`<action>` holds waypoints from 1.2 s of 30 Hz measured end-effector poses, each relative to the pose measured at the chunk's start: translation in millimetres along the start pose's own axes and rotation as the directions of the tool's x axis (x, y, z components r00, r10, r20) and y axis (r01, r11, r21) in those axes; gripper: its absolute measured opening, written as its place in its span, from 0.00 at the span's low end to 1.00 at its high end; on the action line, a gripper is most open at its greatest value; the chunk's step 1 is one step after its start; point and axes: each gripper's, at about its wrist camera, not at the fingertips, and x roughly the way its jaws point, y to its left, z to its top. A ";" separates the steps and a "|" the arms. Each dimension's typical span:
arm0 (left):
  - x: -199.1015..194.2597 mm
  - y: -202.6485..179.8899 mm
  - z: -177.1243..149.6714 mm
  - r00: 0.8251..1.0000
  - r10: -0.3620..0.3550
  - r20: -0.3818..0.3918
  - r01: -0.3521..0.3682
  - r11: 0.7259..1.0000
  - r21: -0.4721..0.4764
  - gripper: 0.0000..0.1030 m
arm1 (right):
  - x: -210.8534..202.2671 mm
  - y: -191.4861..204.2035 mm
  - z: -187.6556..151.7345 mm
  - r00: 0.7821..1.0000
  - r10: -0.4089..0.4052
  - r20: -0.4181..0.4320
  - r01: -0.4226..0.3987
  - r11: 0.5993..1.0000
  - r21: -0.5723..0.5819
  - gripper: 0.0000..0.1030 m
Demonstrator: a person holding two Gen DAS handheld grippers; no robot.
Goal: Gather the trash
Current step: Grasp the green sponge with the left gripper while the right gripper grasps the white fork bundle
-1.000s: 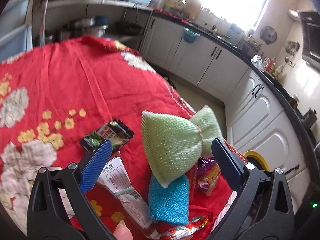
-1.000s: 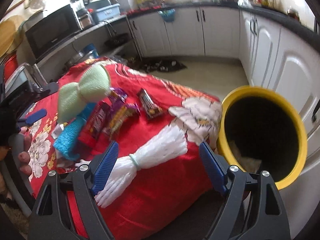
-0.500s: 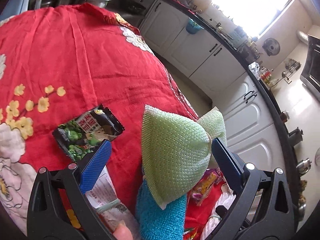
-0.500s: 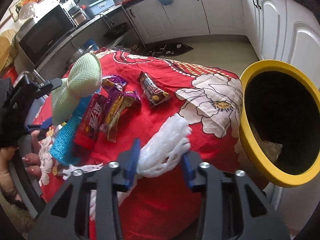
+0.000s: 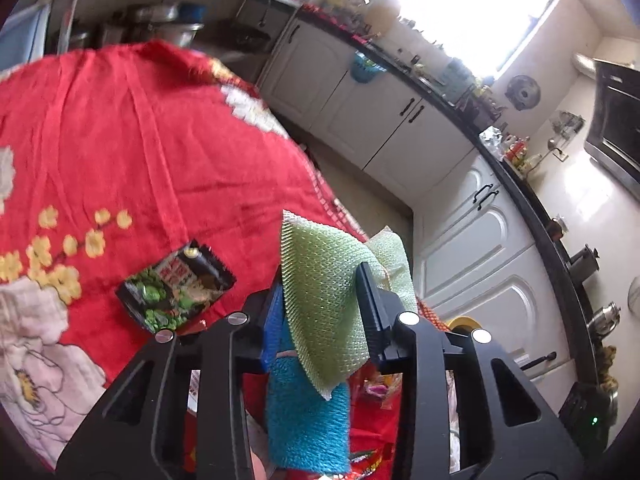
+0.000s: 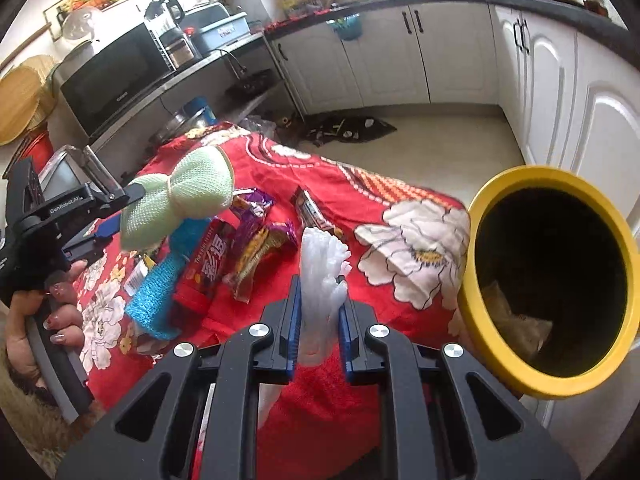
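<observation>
The right gripper [image 6: 319,312] closes on a white plastic bundle [image 6: 324,268] above the red floral tablecloth [image 6: 280,172], beside the yellow bin [image 6: 476,208]. Farther left, the left gripper [image 5: 320,304] closes on a green mesh scrubber [image 5: 320,280], with snack wrappers [image 6: 256,240] lying between them.

Left wrist view sits right behind its own left hand-held gripper [image 5: 320,300], looking forward and downward over the red flowered cloth on the worktop [image 5: 120,140], very close in, with white kitchen cabinets [image 5: 472,248] curving away on the right. Right wrist view rides behind the right hand-held gripper [image 6: 318,312], facing down across the same red cloth toward the far cabinets, the round yellow-rimmed bin [image 6: 556,280] near on its right. Both views share the pale green mesh bow-shaped scrubber [image 5: 328,300], the turquoise knitted cloth roll [image 5: 308,428] and the cloth; the right view also takes in the left gripper from the side.
</observation>
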 end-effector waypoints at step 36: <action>-29.0 -146.2 -19.7 0.983 -0.175 0.050 0.154 0.947 0.282 0.24 | -118.8 -53.9 23.7 0.951 -0.149 0.273 0.148 0.989 0.025 0.15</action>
